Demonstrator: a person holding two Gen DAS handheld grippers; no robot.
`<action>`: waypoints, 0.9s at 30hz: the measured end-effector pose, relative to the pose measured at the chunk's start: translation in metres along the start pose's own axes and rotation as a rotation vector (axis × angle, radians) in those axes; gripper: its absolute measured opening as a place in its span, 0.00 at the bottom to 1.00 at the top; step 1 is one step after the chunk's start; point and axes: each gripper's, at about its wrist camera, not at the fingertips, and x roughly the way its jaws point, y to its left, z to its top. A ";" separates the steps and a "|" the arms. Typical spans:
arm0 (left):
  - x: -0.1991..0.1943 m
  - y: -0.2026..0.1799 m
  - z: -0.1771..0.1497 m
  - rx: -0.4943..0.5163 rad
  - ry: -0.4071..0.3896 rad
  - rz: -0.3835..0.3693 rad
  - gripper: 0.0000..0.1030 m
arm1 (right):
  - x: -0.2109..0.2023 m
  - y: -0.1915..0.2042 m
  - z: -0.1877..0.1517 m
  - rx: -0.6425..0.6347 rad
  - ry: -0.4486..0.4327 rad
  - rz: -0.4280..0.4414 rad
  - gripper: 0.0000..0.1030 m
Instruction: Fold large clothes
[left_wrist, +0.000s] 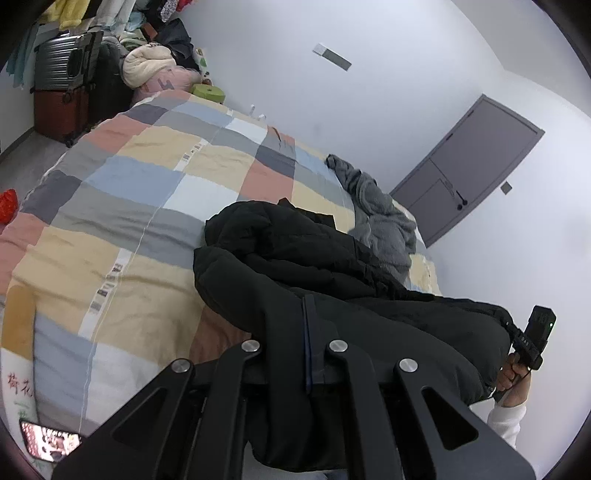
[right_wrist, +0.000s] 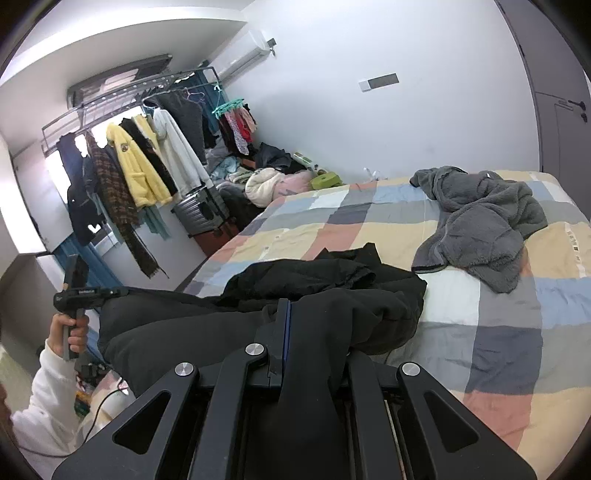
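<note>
A large black padded jacket (left_wrist: 295, 258) lies with its far part bunched on the patchwork bed (left_wrist: 122, 206). Its near edge is lifted and stretched between both grippers. My left gripper (left_wrist: 308, 314) is shut on the jacket's edge, with cloth draped over its fingers. In the right wrist view the jacket (right_wrist: 332, 280) spreads ahead of my right gripper (right_wrist: 284, 314), which is also shut on its edge. Each view shows the other tool: the right gripper (left_wrist: 515, 330) at the jacket's right end, the left gripper (right_wrist: 118, 291) at its left end, each held by a hand in a white sleeve.
A grey fleece garment (right_wrist: 480, 221) lies crumpled on the bed (right_wrist: 498, 350) beyond the jacket. Suitcases (left_wrist: 66, 92) and a clothes rack (right_wrist: 140, 166) stand past the bed's far side. A phone (left_wrist: 50, 443) rests on the near corner. A grey door (left_wrist: 472, 166) is in the wall.
</note>
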 end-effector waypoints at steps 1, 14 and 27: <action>-0.002 -0.002 -0.001 0.001 0.007 -0.002 0.07 | -0.003 -0.001 0.000 0.010 0.001 -0.002 0.05; 0.056 0.011 0.066 -0.076 0.056 0.002 0.08 | 0.064 -0.055 0.055 0.126 0.075 -0.074 0.05; 0.192 0.046 0.158 -0.251 0.106 0.076 0.09 | 0.194 -0.153 0.102 0.305 0.167 -0.145 0.05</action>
